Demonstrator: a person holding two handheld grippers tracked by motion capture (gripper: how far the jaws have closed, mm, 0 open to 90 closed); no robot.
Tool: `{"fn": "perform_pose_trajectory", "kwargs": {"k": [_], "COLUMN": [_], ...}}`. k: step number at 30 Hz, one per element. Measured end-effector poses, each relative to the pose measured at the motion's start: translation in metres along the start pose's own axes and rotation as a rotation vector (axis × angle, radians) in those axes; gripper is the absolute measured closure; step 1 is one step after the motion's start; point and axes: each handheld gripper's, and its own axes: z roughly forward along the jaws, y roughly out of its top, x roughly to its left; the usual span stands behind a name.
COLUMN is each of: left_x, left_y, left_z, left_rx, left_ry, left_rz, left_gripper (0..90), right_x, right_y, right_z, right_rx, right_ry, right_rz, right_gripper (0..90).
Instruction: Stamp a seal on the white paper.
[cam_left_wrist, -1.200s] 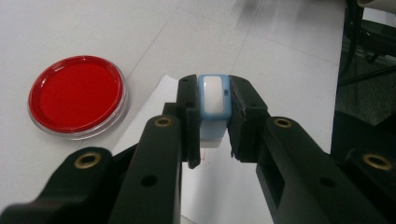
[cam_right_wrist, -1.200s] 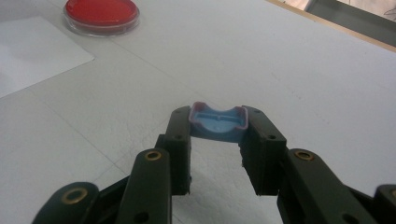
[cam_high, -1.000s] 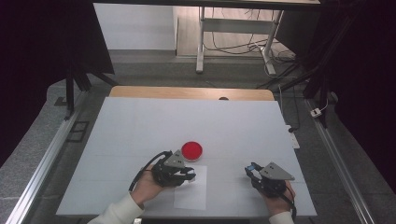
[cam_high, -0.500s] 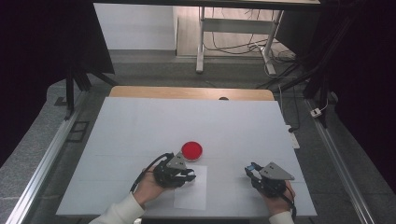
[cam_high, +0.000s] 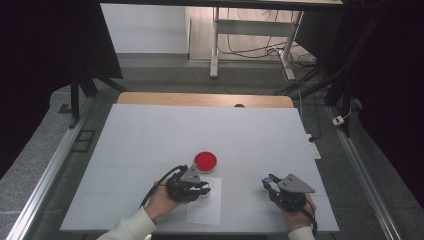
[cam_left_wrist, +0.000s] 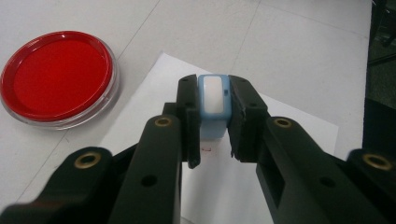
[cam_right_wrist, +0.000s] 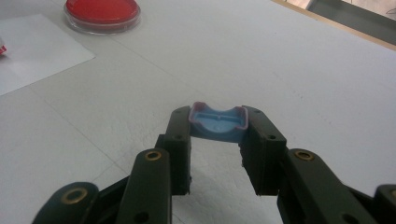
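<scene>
Now left gripper (cam_left_wrist: 214, 116) pinching upright blue stamp (cam_left_wrist: 214, 105); right gripper (cam_right_wrist: 217, 135) pinching blue cap (cam_right_wrist: 217, 122).

Even, bright light on my white table (cam_high: 150, 130); dark surroundings; soft shadows beneath my jaws, whose near parts blur.

High view overhead facing forward, gripper views close, low, sharing red dish (cam_high: 205, 161)

A light-blue stamp (cam_left_wrist: 213, 103) stands upright on white paper (cam_left_wrist: 289, 140), the red ink pad (cam_left_wrist: 57, 77) at its ten o'clock; its blue cap (cam_right_wrist: 217, 122) lies apart.
</scene>
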Motion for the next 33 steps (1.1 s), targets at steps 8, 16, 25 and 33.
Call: {"fn": "perform_pose_trajectory", "kwargs": {"k": [8, 16, 25, 33], "left_x": [-0.0012, -0.0008, -0.0019, -0.0051], "left_y": [-0.0004, -0.0012, -0.0011, 0.0007], "left_z": [0.002, 0.0037, 0.0041, 0.0052], "left_rx": [0.002, 0.008, 0.015, 0.039], "left_ry": [0.0, 0.003, 0.009, 0.029], "left_rz": [0.005, 0.006, 0.009, 0.02], "left_gripper": [75.8, 75.8, 75.9, 76.2], "right_x": [-0.0002, -0.0003, -0.0002, 0.0005], "right_y": [0.0001, 0.0, -0.0002, 0.0001], "right_z": [-0.0003, -0.0001, 0.0004, 0.0005], "right_rx": [0.001, 0.002, -0.001, 0.0], "right_ry": [0.0, 0.001, 0.003, 0.003], "right_rz": [-0.001, 0.0, 0.001, -0.004], "right_gripper": [64.3, 64.3, 64.3, 64.3]}}
